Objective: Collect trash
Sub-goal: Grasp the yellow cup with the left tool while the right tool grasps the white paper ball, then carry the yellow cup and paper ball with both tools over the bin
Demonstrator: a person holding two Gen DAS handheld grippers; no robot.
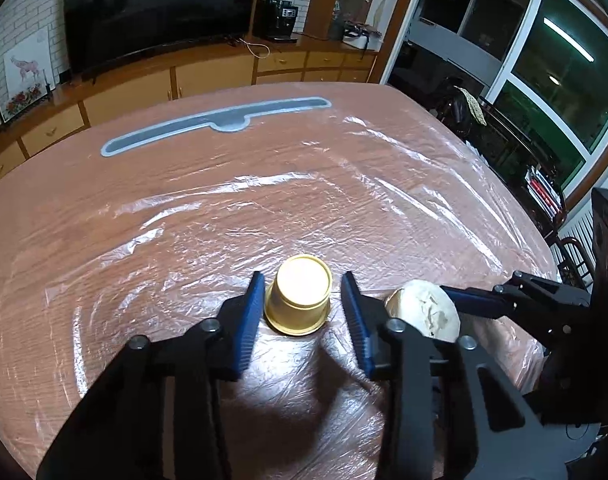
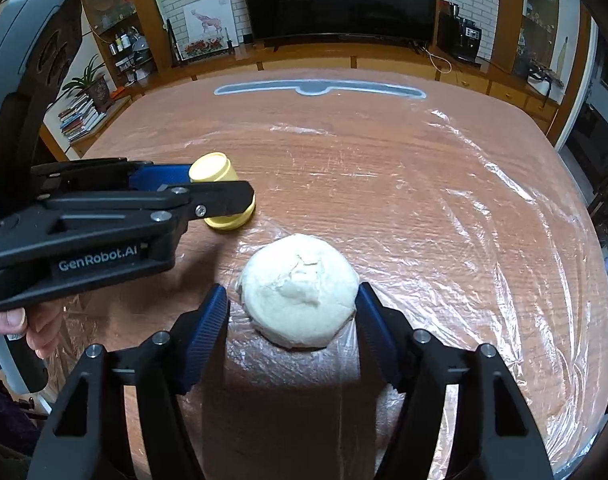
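Note:
A small yellow cup (image 1: 300, 296) stands upside down on the table. My left gripper (image 1: 302, 280) straddles it: the left blue pad is against the cup's side and a narrow gap shows at the right pad. From the right wrist the same cup (image 2: 212, 166) is half hidden by the left gripper (image 2: 220, 184). A crumpled white wad (image 2: 300, 292) lies between the pads of my right gripper (image 2: 292, 290). The right pad meets its edge and the left pad stands just off it. The wad (image 1: 428, 308) also shows beside the cup.
The wooden table (image 1: 264, 200) is covered in wrinkled clear film. A long grey inlay (image 1: 220, 120) sits near its far edge. A cabinet with a TV (image 1: 156, 4) stands beyond it. Dark chairs (image 1: 504, 140) line the right side. A hand (image 2: 44, 332) holds the left gripper.

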